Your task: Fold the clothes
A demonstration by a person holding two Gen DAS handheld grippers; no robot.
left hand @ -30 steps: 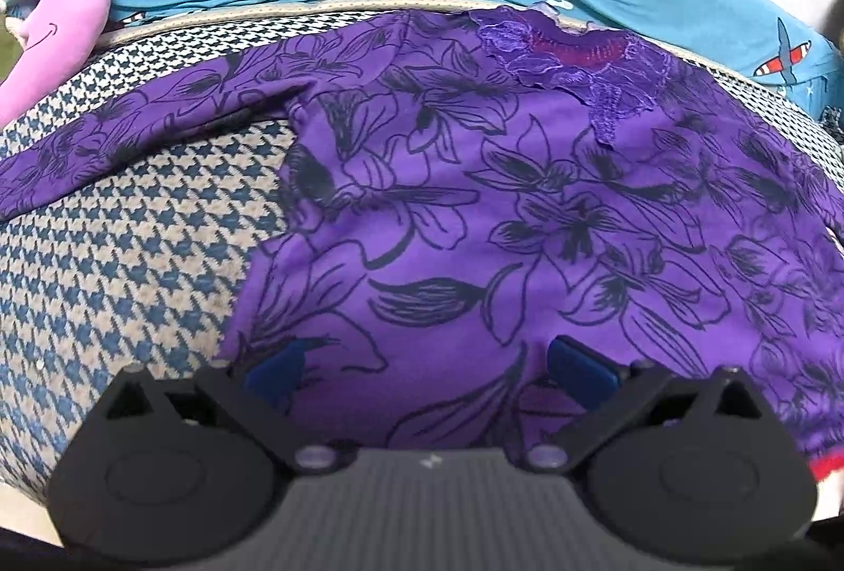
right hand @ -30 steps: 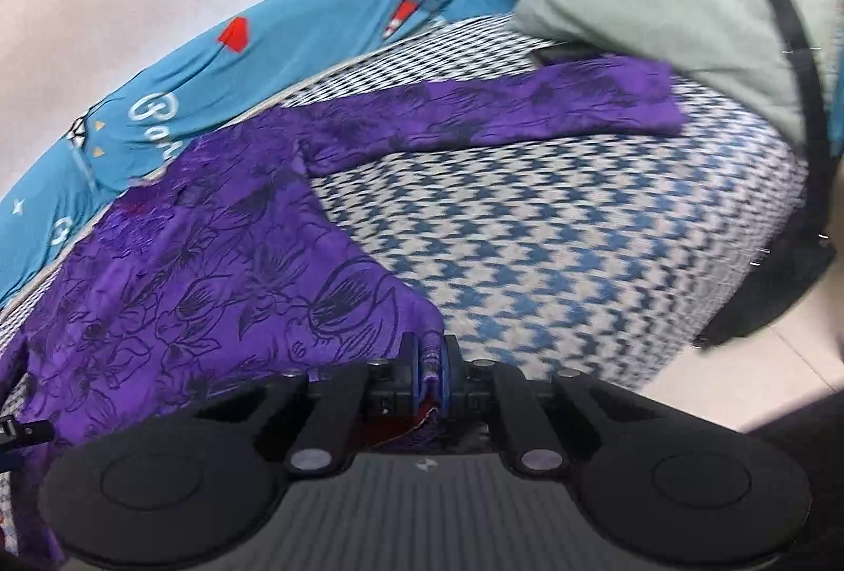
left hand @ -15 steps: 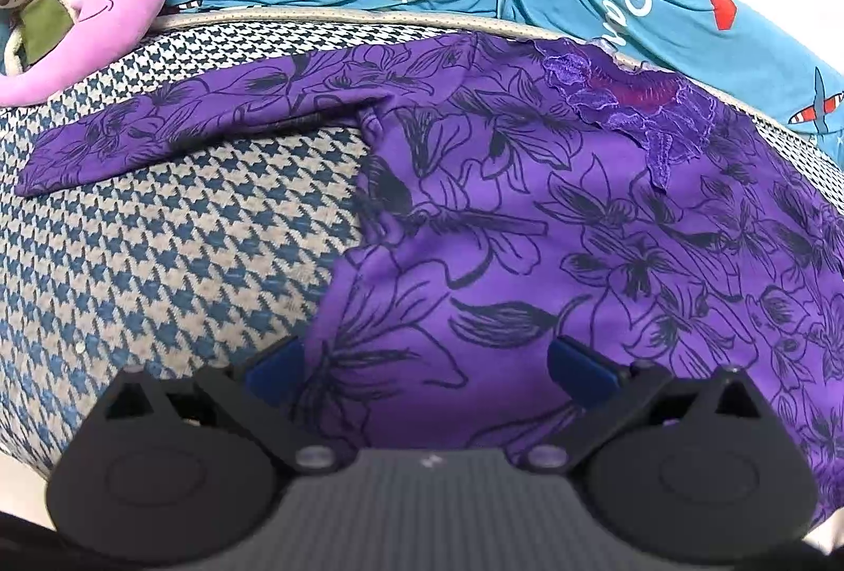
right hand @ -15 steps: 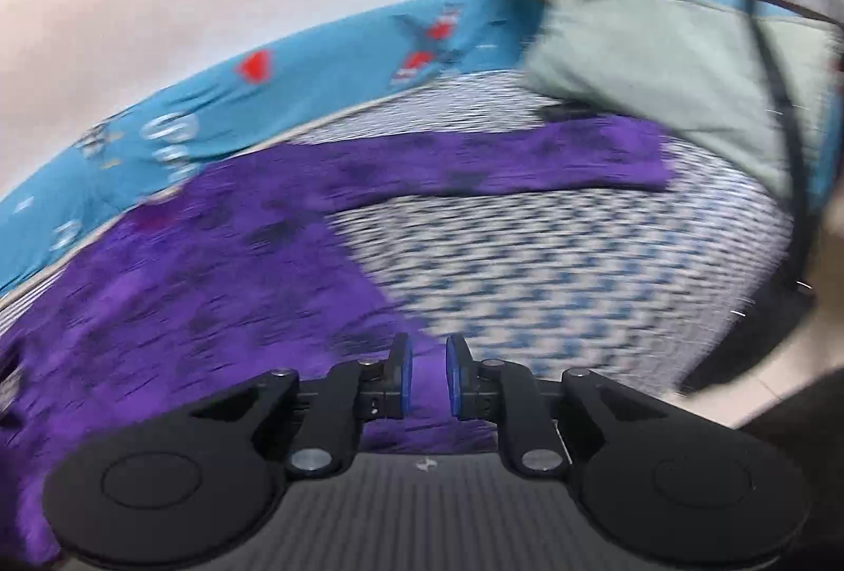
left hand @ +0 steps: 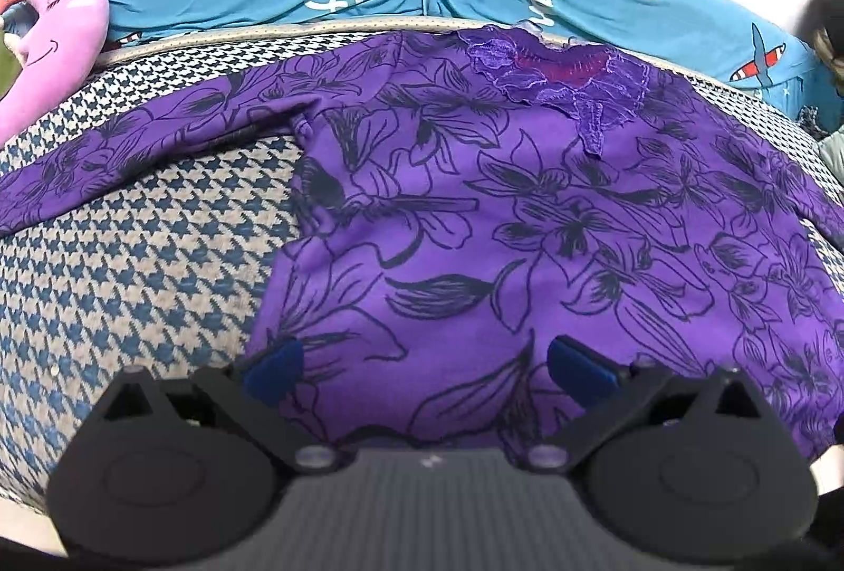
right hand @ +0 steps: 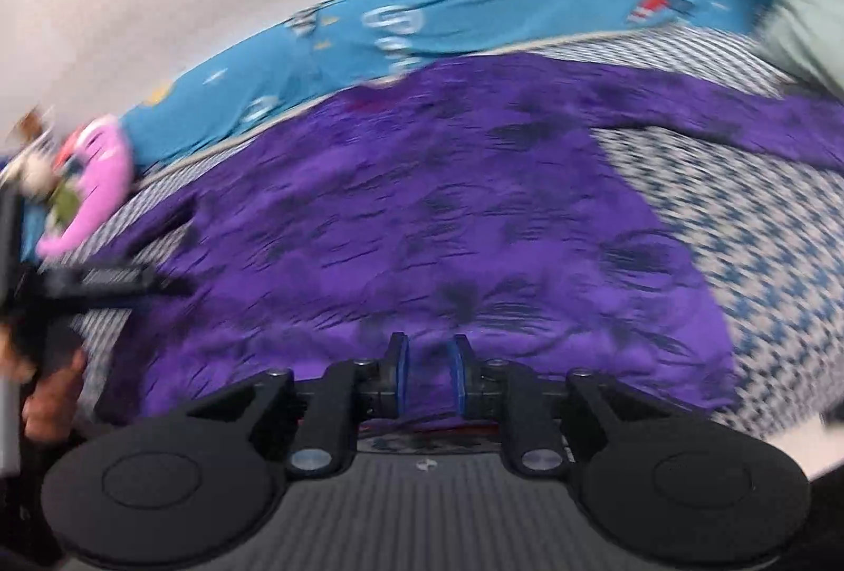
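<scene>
Purple top (left hand: 527, 212) lay spread flat on the checked bed (left hand: 132, 265). Right gripper (right hand: 427, 373) had let go of the hem, jaws slightly parted; left gripper (left hand: 422, 360) stayed spread wide over it. Folding seemingly hadn't begun.

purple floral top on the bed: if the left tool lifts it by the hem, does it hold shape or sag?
Probably sags: the purple top lies thin and flat, following the houndstooth cover, with soft creases near the armpit. The long sleeve would likely trail and drag. It looks light, so a one-point lift by the open left tool may bunch the fabric.
</scene>
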